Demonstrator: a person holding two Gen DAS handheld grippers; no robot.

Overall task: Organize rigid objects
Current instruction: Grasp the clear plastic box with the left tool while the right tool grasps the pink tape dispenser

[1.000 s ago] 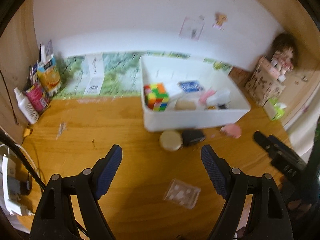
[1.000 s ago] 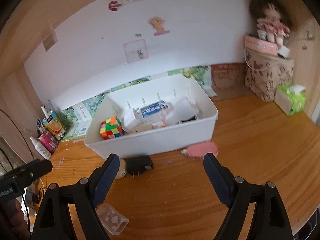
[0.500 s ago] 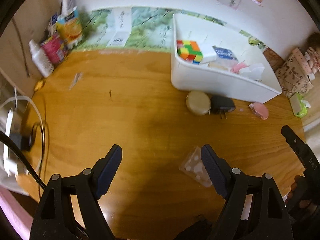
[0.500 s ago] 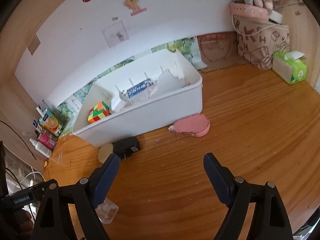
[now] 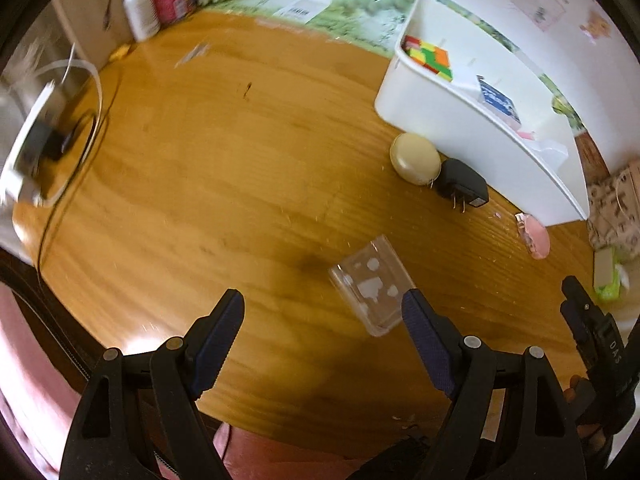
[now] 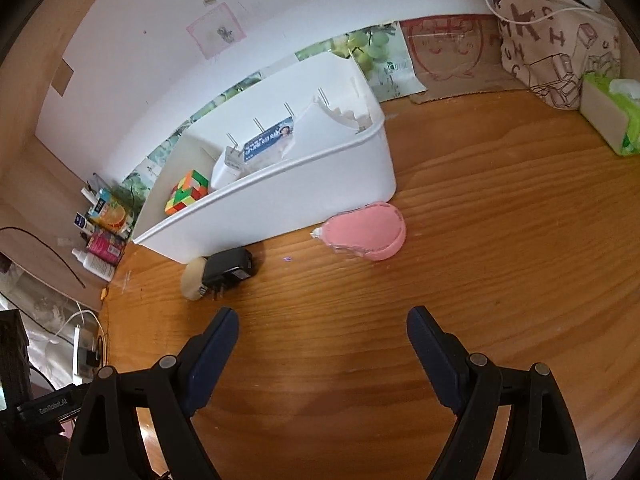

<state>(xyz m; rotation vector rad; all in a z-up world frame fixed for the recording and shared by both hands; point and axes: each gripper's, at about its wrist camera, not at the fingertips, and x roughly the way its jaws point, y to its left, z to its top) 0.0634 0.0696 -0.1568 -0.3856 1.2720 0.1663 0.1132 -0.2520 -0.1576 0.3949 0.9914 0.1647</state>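
Both grippers, left (image 5: 322,306) and right (image 6: 322,322), have been lowered toward the desk (image 5: 200,168) with jaws spread and empty, the clear plastic case (image 5: 370,290) near the desk's front edge now being lined up for pickup.

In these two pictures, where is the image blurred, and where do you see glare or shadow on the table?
Left wrist view: the bottles and the cable at the left edge are smeared; a bright glare spot sits near the left gripper; a dark shadow falls beside the clear plastic case. Right wrist view: mostly sharp, a soft shadow on the table near the right gripper; both views curve strongly.
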